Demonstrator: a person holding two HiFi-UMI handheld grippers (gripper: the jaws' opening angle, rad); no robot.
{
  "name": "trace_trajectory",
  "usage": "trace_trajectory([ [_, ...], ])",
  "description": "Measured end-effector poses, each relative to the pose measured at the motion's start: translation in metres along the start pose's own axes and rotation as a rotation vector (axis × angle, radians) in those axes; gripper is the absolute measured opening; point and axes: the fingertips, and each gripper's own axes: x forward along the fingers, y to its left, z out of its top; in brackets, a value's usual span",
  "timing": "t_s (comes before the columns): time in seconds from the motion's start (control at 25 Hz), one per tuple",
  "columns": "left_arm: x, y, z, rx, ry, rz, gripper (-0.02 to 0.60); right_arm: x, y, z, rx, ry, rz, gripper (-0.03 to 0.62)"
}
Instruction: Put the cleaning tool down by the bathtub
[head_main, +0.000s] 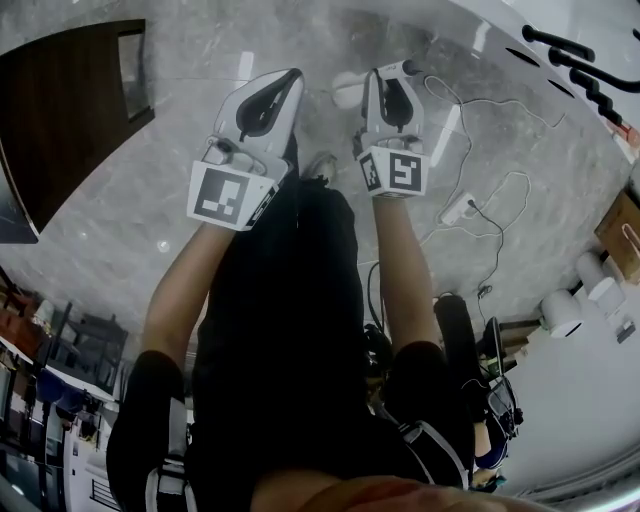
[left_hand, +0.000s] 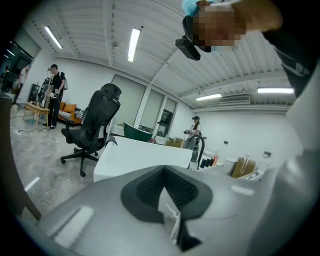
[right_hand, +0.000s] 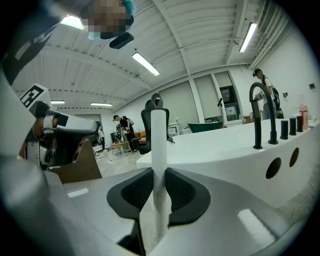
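**White tool gripped on my right, tub rim close by**

Grey marbled floor (head_main: 130, 220) lies under me, in a wide white room lit by strip lights. My right gripper (right_hand: 159, 186) is clamped on the cleaning tool (right_hand: 159, 145), whose white stick stands upright between the pads. My left gripper (left_hand: 165, 189) has its jaws together with nothing in them. The only print I can make out is the black-and-white squares on the marker cubes (head_main: 222, 195). The bathtub (right_hand: 225, 145) rim runs just to my right, with a black tap (right_hand: 260, 117) standing on it. Cables (head_main: 480, 200) trail over the floor near the tub. A dark wooden panel (head_main: 70, 110) sits at my left, with bare floor between it and me. A black office chair (left_hand: 95, 127) stands out on the open floor
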Motion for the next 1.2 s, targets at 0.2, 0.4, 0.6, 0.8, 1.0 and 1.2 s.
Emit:
trace_trajectory([
  [0.2,0.009,0.010,-0.028,0.003,-0.007,0.011,0.008,0.014,-0.015,-0.043,0.021,0.012,-0.012,0.081],
  [0.4,0.018,0.023,-0.053,-0.008,-0.012,0.028,0.008,0.034,-0.022,-0.086,0.019,0.041,-0.007,0.081],
  [0.6,0.037,0.042,-0.085,-0.012,-0.011,0.026,0.008,0.068,-0.030,-0.127,0.019,0.045,0.008,0.081],
  [0.8,0.062,0.054,-0.115,-0.009,-0.019,0.019,0.008,0.100,-0.048,-0.166,0.022,0.045,0.000,0.081],
  [1.0,0.075,0.066,-0.133,-0.018,-0.027,0.021,0.008,0.120,-0.060,-0.199,0.030,0.055,-0.018,0.081],
  [1.2,0.086,0.074,-0.152,-0.017,-0.009,0.007,0.008,0.134,-0.075,-0.227,0.038,0.070,-0.042,0.082],
])
